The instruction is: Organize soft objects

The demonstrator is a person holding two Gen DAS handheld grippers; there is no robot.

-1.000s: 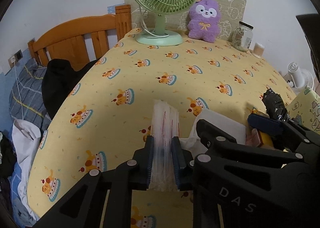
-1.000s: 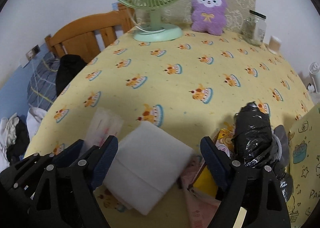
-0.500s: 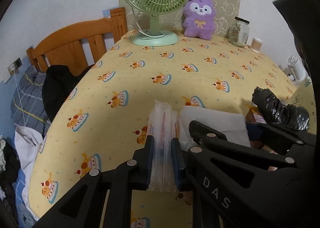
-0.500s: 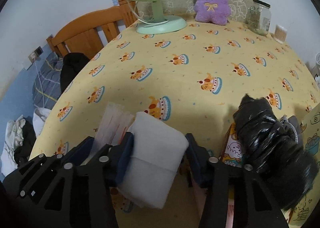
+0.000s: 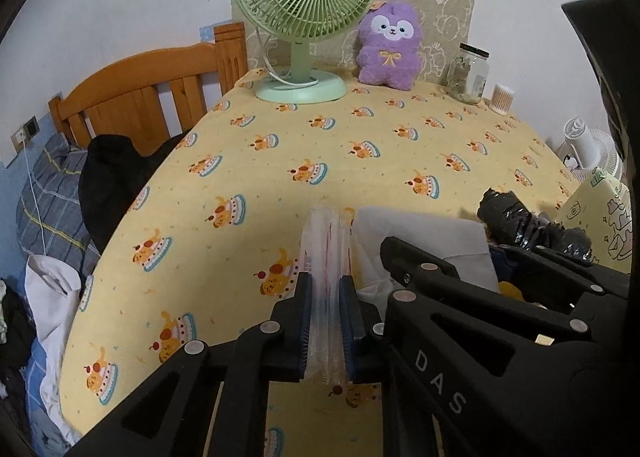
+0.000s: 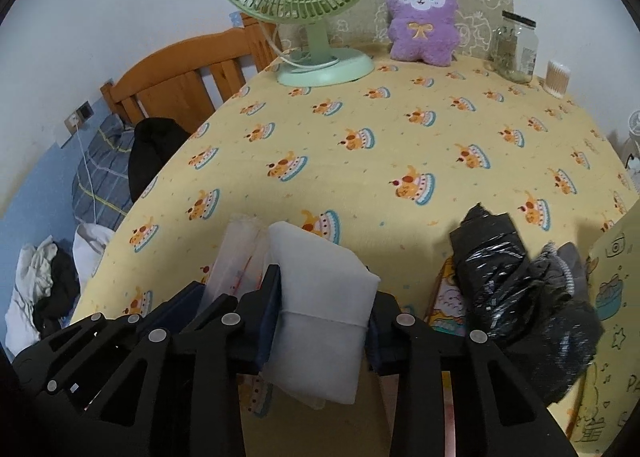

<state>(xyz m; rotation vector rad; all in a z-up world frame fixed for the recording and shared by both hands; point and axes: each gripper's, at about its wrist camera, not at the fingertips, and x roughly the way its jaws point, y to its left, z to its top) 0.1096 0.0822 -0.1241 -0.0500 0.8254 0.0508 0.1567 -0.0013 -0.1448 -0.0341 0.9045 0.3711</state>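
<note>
Right hand-held gripper point(image 6: 322, 313): jaws closing, pads pressed on the white pad point(image 6: 320, 297) between them.
Change: 1 second earlier, jaws stood wide.
Left hand-held gripper point(image 5: 325, 321): clamped on clear packet point(image 5: 325, 257).

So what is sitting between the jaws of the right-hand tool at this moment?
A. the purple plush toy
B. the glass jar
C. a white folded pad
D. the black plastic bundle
C: the white folded pad sits between the closing jaws of the right gripper, while the purple plush toy, glass jar and black plastic bundle lie apart from it.
</note>
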